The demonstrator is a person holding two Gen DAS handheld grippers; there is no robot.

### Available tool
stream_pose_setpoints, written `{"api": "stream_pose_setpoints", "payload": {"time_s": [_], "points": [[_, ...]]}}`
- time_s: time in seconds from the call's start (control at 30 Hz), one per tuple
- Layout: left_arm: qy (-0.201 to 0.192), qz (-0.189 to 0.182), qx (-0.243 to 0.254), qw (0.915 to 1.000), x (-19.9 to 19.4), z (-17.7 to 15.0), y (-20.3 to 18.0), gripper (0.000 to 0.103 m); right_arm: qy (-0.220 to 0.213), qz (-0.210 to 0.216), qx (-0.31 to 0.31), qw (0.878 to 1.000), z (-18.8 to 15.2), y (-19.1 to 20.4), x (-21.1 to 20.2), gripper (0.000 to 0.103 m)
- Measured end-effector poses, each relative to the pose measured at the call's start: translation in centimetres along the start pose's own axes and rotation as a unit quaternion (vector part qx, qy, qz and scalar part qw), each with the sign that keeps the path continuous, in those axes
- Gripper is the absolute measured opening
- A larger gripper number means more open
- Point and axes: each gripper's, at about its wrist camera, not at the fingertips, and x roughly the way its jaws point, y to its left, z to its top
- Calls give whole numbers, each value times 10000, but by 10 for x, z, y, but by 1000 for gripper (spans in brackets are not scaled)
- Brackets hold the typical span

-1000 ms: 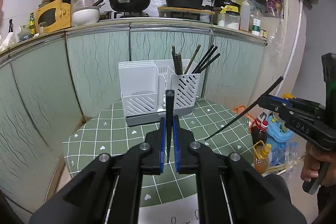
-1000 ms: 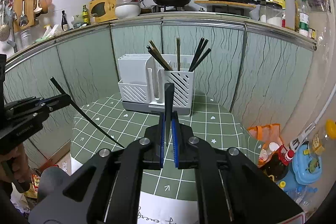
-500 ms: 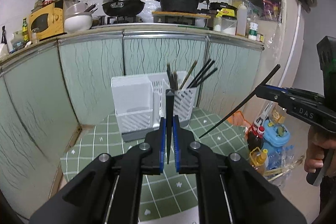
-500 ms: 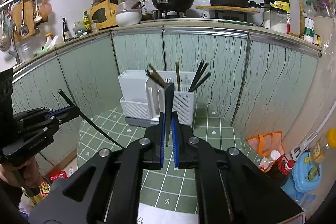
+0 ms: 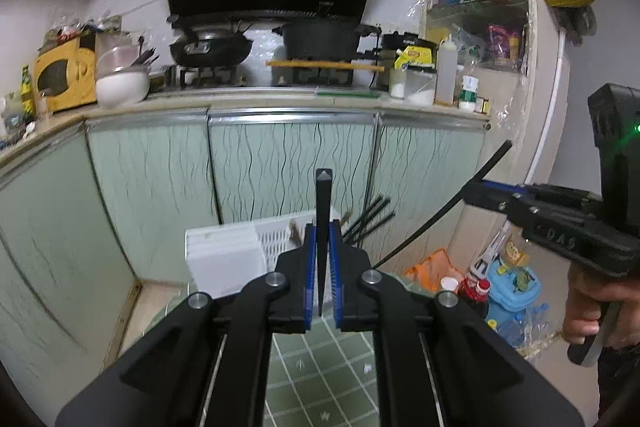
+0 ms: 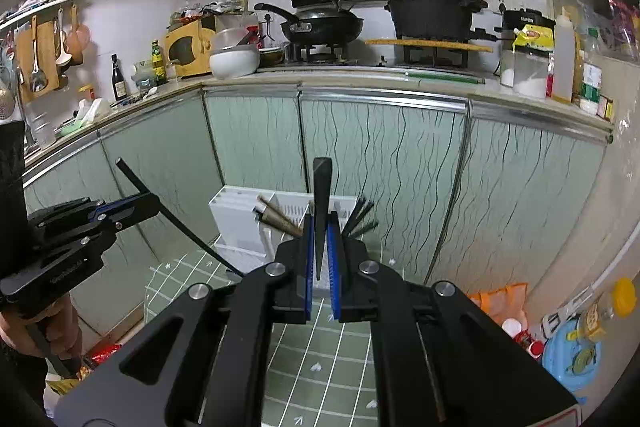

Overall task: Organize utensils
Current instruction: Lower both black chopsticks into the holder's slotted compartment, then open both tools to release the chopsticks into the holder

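Left wrist view first: your left gripper (image 5: 322, 269) has its blue pads clamped tight on a black chopstick (image 5: 322, 223) that stands upright between them. The white utensil caddy (image 5: 240, 255) sits just behind it on the green checked table (image 5: 320, 379), with more chopsticks poking out of its right compartment. Off to the right, your right gripper (image 5: 476, 187) pinches another black chopstick (image 5: 448, 203) at a slant.

Right wrist view: same deal, your right gripper (image 6: 321, 259) is closed on its chopstick (image 6: 321, 211), caddy (image 6: 240, 215) behind. Your left gripper (image 6: 148, 201) at the left edge grips its slanted chopstick (image 6: 180, 223).
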Motion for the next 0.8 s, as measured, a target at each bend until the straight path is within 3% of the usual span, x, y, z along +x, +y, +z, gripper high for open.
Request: {"api": "stream_pose_setpoints", "payload": {"time_s": [0.43,0.8], "points": [[-201,5,36,9998,56,54,-1,8,-69,-7,21,10000,42,-19,49,6],[-13,5,-17,10000,108,47,15,8,143,82,-27,9999,41,-27,99,6]]}}
